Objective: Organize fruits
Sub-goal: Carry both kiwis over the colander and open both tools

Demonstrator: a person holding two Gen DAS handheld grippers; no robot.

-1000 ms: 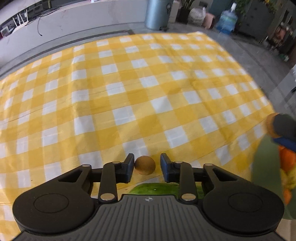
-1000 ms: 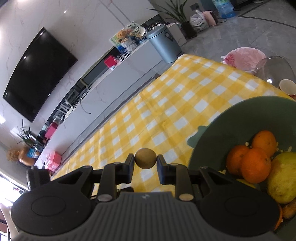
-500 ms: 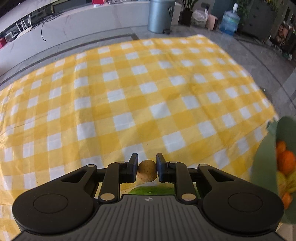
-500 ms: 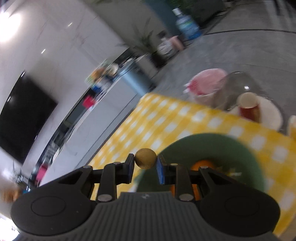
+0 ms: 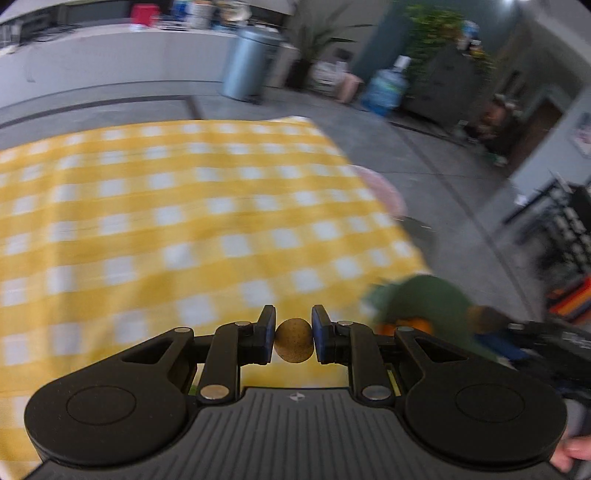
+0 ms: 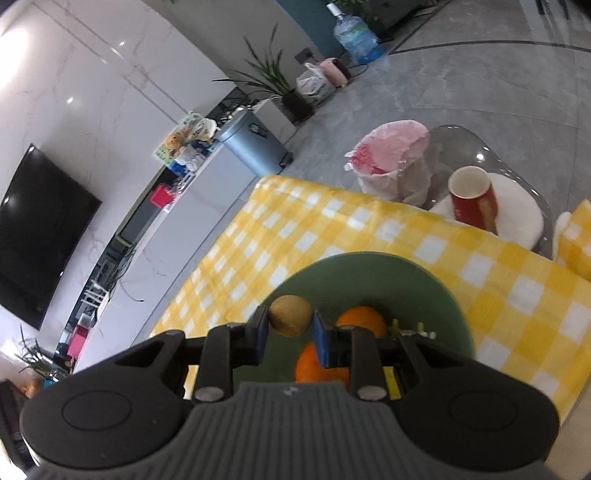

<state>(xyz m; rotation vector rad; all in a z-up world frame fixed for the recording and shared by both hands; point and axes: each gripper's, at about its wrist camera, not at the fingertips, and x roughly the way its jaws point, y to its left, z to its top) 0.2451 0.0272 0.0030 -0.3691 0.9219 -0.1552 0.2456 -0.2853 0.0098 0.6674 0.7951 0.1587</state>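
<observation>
**Inspector A:** Comparing with the frames from a second ago: the left gripper (image 5: 293, 340) then stood open around a small brown fruit (image 5: 293, 341) resting on the cloth. Its fingers (image 5: 266, 338) are now clamped on that fruit from both sides, and the fruit is lifted clear of the cloth. The left view, sharp before, is now blurred.

**Inspector B:** And the right side?

**Inspector A:** The right gripper (image 6: 289, 328) is pinched on a second small brown fruit (image 6: 290, 315), as it was a second ago. The green bowl (image 6: 369, 273) sat off to the right of that view then; now it lies directly beneath the held fruit, with the oranges (image 6: 360, 321) inside it.

**Inspector B:** Surface and room?

**Inspector A:** A yellow-and-white checked cloth (image 5: 147, 221) covers the counter. The bowl sits near the counter's far right corner. Past that edge, a red cup (image 6: 474, 195) rests on a white plate on a clear chair, beside a bin with a pink liner (image 6: 388, 155). Further off: grey tiled floor, a grey pedal bin (image 6: 251, 142), a potted plant, a blue water bottle (image 6: 354, 35), a wall-mounted television (image 6: 37, 229).

**Inspector B:** Any legible writing?

**Inspector A:** None can be read; a sticker on the pedal bin is too small to make out.
</observation>
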